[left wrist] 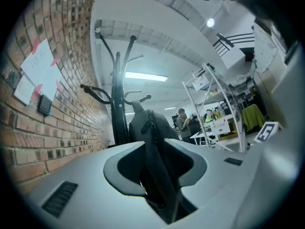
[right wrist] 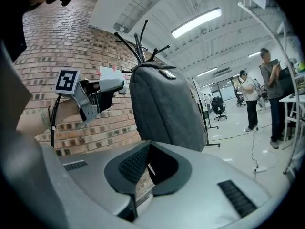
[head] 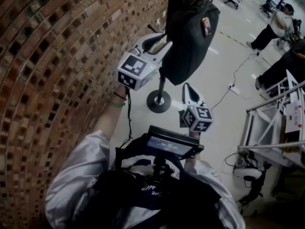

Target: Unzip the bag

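A dark grey bag (head: 190, 37) hangs from a black coat stand (head: 158, 101) beside the brick wall. My left gripper (head: 162, 41) is at the bag's left side. In the left gripper view the left gripper (left wrist: 159, 175) is shut on a dark band of the bag (left wrist: 143, 123) that runs down between its jaws. My right gripper (head: 187, 87) hangs below the bag, apart from it. In the right gripper view the right gripper (right wrist: 145, 175) holds nothing, its jaws slightly apart, and the bag (right wrist: 164, 109) rises just ahead, with the left gripper (right wrist: 107, 87) beside it.
The brick wall (head: 57, 56) curves close on the left. A metal frame rack (head: 271, 123) stands at the right, and a cable with a power strip (head: 233, 87) lies on the floor. People stand farther back (right wrist: 274, 94). A screen device (head: 174, 144) sits at my chest.
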